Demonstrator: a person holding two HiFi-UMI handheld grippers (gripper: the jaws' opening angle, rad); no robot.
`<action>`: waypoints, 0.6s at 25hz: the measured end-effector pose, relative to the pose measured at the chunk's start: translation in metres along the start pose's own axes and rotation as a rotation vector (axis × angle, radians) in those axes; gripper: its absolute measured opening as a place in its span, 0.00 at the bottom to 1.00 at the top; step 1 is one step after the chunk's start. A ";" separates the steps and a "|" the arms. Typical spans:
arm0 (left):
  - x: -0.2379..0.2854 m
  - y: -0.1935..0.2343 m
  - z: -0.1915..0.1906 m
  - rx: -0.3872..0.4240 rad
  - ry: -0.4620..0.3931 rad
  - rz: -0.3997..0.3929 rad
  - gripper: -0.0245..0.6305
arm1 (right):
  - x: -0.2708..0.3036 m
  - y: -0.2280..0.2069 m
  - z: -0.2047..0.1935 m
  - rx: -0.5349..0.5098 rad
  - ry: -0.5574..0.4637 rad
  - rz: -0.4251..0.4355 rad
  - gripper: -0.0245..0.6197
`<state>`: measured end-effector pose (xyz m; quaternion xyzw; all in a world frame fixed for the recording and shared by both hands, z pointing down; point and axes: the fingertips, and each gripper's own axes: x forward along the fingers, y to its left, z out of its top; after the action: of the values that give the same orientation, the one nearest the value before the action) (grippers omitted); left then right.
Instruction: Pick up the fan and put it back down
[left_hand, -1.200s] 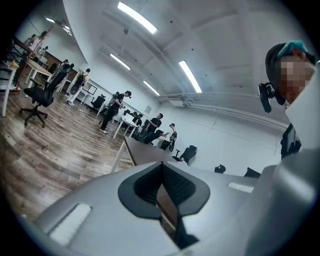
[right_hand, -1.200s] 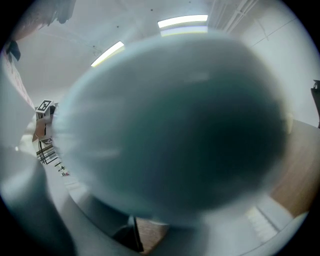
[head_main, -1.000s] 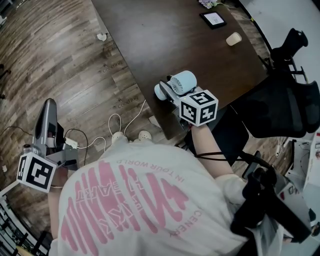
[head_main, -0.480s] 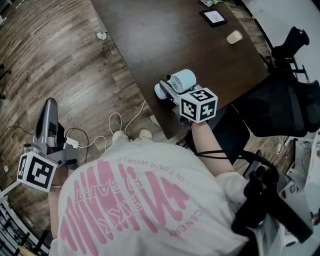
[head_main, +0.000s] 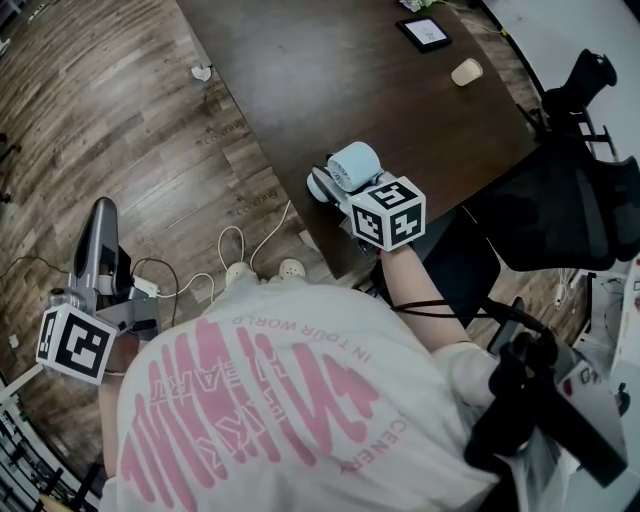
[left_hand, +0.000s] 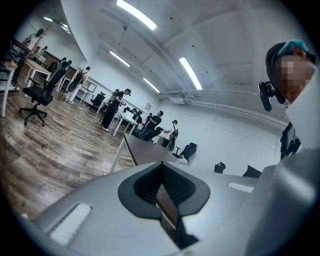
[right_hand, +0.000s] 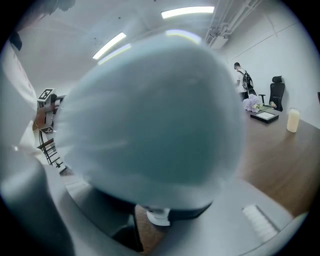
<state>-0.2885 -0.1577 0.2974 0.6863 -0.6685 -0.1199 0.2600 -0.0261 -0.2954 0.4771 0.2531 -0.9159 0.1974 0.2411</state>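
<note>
Right tongs (head_main: 340, 186) clamped on fan (head_main: 353, 162), jaws about half-wide. Fan at near corner of desk (head_main: 400, 100). It has tipped a bit versus a second ago, barely shifted. Reads as hold phase; can't tell if base clears desk. Left tongs (head_main: 99, 215) closed, empty, over floor.

We see the fan (head_main: 352, 163) at the near left corner of the table (head_main: 380, 95), between the jaws of the right gripper (head_main: 336, 184). Cup (head_main: 466, 72) and tablet (head_main: 424, 33) lie far back on it. Left gripper (head_main: 98, 218) is off left, over the floor (head_main: 120, 120).
</note>
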 end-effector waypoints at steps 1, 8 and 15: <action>0.000 0.001 0.000 -0.001 0.001 -0.001 0.06 | 0.001 0.001 0.000 -0.005 0.003 0.000 0.25; -0.001 0.001 0.000 -0.003 0.003 -0.002 0.06 | 0.001 0.003 -0.001 -0.015 0.010 -0.002 0.25; -0.003 0.004 -0.002 -0.006 0.002 -0.003 0.06 | 0.003 0.004 -0.003 -0.030 0.014 -0.010 0.25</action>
<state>-0.2909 -0.1540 0.3004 0.6865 -0.6670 -0.1219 0.2626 -0.0294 -0.2914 0.4802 0.2527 -0.9157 0.1842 0.2523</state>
